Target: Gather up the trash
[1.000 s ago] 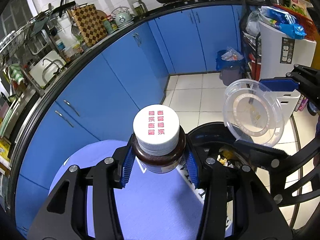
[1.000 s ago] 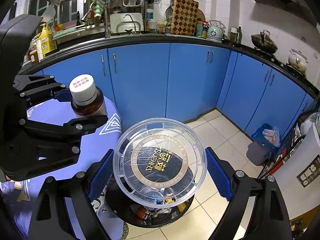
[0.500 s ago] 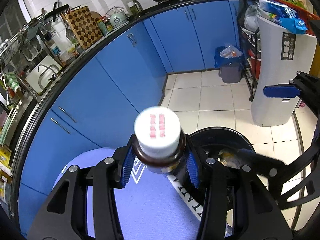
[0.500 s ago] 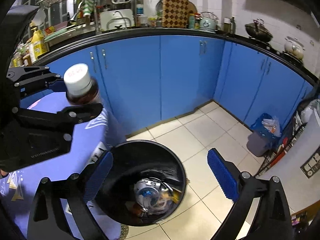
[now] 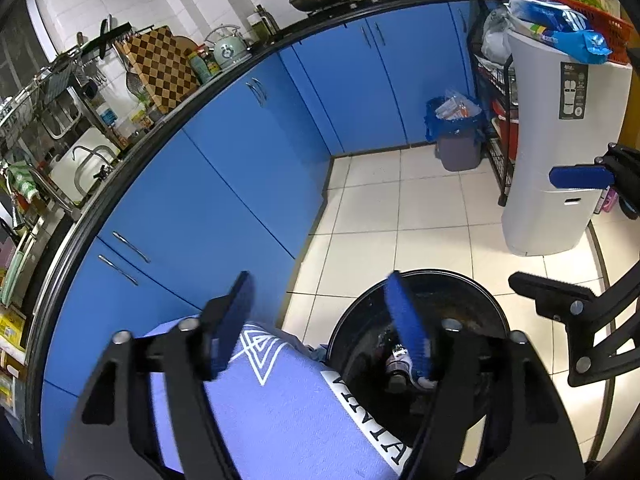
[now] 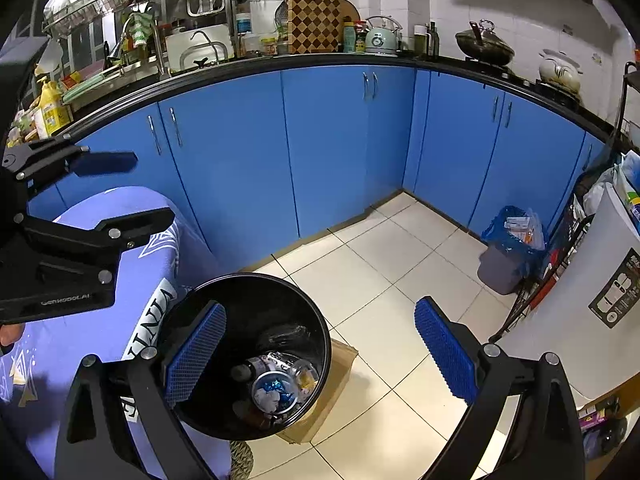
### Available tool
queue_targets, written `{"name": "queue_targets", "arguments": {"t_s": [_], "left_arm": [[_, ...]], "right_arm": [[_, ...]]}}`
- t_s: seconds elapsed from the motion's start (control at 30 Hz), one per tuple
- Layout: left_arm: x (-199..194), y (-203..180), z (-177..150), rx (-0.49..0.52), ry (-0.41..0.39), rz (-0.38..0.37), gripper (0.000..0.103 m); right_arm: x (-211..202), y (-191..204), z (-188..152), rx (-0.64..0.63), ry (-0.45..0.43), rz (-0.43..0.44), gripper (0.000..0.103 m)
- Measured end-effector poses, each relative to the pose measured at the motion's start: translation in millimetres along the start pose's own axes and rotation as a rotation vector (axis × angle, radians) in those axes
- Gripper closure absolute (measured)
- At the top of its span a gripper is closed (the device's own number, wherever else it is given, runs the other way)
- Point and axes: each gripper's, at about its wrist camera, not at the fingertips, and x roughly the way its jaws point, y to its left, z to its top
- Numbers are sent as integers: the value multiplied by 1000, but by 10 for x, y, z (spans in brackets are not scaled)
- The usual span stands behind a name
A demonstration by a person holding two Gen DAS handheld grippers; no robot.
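Note:
The black trash bin (image 6: 248, 280) stands on the floor against the table, below both grippers. A clear round plastic lid (image 6: 276, 388) lies on top of the wrappers inside it. My right gripper (image 6: 320, 352) hangs open over the bin mouth with nothing between its blue pads. My left gripper (image 5: 320, 320) is over the table edge and the bin rim (image 5: 420, 276); its jaws are opening and hold nothing. A dark bottle shape with a white end (image 5: 398, 364) shows deep in the bin, half hidden by the left gripper's right-hand finger. In the right wrist view the left gripper (image 6: 120, 192) shows at the left.
A purple cloth covers the table (image 6: 80, 320) left of the bin. Flat cardboard (image 6: 340, 364) lies under the bin. A grey bin with a blue bag (image 6: 508, 248) stands in the far corner beside a wire rack. A white appliance (image 5: 560, 160) stands at the right. Blue cabinets (image 6: 340, 152) line the tiled floor.
The clear lid left my right gripper and now lies in the bin. My left gripper opened, and the white-capped brown bottle is gone from its jaws.

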Motion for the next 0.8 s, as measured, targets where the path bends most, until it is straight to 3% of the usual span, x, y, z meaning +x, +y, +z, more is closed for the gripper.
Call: {"name": "queue_targets", "arguments": {"t_s": [0.2,0.3,0.5,0.6,0.8], "left_arm": [[-38,60,-39,0,-4,15,31],[-70,125,-54,-17,-8,23,19],[-180,244,-113,-40,-21,32,17],[-218,305,-137,-64,-17,27,5],[-265,344,-181,-85,-4,18,4]], "right_arm": [[10,103,31,-15,1,6,10],[-11,140,53,-21,-2,8,10],[-86,210,97,-32,-14,10,10],[-118,258,113,-41,-16,7,10],[-146,259,113,-43,-8,-4,9]]}}
